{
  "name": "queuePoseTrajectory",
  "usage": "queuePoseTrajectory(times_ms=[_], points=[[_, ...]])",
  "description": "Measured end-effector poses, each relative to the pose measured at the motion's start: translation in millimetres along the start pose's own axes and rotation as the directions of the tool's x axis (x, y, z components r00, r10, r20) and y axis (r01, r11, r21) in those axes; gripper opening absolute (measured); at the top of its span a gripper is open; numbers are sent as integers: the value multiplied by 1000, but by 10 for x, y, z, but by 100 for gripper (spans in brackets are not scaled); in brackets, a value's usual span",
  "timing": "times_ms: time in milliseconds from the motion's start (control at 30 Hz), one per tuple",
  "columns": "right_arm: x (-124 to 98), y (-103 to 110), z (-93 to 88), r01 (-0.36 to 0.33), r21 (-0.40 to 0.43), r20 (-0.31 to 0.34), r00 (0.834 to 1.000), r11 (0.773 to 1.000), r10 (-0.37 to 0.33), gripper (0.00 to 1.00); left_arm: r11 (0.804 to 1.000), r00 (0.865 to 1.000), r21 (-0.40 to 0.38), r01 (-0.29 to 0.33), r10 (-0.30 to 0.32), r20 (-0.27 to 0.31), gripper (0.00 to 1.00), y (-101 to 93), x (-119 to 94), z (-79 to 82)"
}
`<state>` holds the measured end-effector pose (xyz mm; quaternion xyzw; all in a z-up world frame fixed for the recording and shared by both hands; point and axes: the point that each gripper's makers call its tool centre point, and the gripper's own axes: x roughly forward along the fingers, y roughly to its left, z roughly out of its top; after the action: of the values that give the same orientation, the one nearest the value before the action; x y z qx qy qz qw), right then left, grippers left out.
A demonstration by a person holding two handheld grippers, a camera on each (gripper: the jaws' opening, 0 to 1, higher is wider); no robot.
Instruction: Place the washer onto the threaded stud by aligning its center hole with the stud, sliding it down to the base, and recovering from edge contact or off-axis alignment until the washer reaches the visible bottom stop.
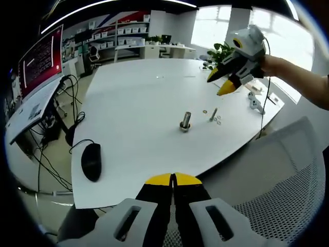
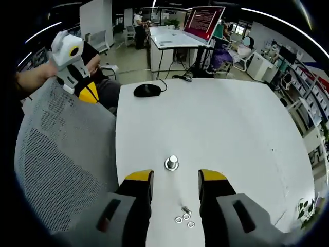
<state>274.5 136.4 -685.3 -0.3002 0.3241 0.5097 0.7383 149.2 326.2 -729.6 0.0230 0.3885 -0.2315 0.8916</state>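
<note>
Right hand-held gripper (image 2: 175,182) hovers released above the threaded stud (image 2: 171,163), washers (image 2: 184,219) loose on the counter (image 2: 226,128) beneath its jaws, likely lining up a pick. Left hand-held gripper (image 1: 174,179) is clenched, empty.

left gripper view: looks across the tabletop (image 1: 133,103) from its near edge, well back
right gripper view: close above, facing opposite
shared: stud (image 1: 185,121) (image 2: 171,162)
</note>
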Motion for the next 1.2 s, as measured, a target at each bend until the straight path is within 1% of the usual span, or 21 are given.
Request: queuePoseTrajectory(times_ms=[67,167,233,267,300,333,400,500,533,633,733,767,800,900,933,967,1000,1100,1167,1200], points=[[-112,20,5,22,9,20,1000,1000,-22,39,1000,1000,-1,8,-7,4,0,-10,-3,3],[-326,59,4,63,54,71,995,997,-67,40,1000,1000,-1,11,-11,11,0,-15,0,21],[-452,96,-37,77,84,91,992,993,-85,40,1000,1000,11,10,-10,8,0,-23,5,24],[-477,102,-51,81,92,95,991,992,-89,40,1000,1000,17,11,-11,4,0,-24,6,20],[-567,118,-90,98,128,115,987,987,-113,40,1000,1000,20,13,-13,1,0,-28,8,16],[-587,124,-99,101,141,121,985,985,-119,40,1000,1000,20,15,-15,1,0,-30,8,16],[-691,168,-150,104,203,153,979,974,-137,40,1000,1000,24,19,-19,7,0,-39,4,27],[-821,230,-240,114,280,189,967,953,-171,40,999,1000,28,24,-24,18,0,-45,3,44],[-869,289,-280,122,304,197,962,945,-188,40,999,999,28,26,-27,23,0,-48,1,52],[-964,354,-393,143,328,198,956,934,-216,40,999,999,31,35,-36,32,0,-62,-2,65],[-1109,447,-539,186,371,195,942,910,-272,39,999,997,24,37,-39,63,0,-56,-27,102],[-1128,453,-555,191,385,196,939,903,-283,39,999,997,20,39,-40,67,0,-58,-30,108],[-1172,478,-589,202,413,203,930,888,-306,38,999,996,18,43,-45,75,0,-65,-32,121],[-1229,561,-702,215,468,208,916,857,-344,38,999,997,35,39,-42,72,0,-71,-31,120],[-1227,580,-734,218,484,205,913,848,-352,38,998,997,41,42,-45,69,0,-78,-31,115],[-1232,574,-802,227,501,201,908,835,-367,38,998,996,41,52,-55,66,0,-92,-29,109],[-1243,556,-843,237,507,202,902,829,-381,38,998,996,40,57,-59,65,0,-99,-30,107],[-1262,595,-904,254,537,207,884,804,-418,38,997,995,45,67,-70,65,0,-118,-29,106],[-1282,632,-934,267,582,221,857,768,-465,38,996,995,50,74,-77,65,0,-131,-31,108],[-1288,623,-952,271,594,227,847,757,-481,38,996,994,54,77,-81,68,0,-135,-33,112]])
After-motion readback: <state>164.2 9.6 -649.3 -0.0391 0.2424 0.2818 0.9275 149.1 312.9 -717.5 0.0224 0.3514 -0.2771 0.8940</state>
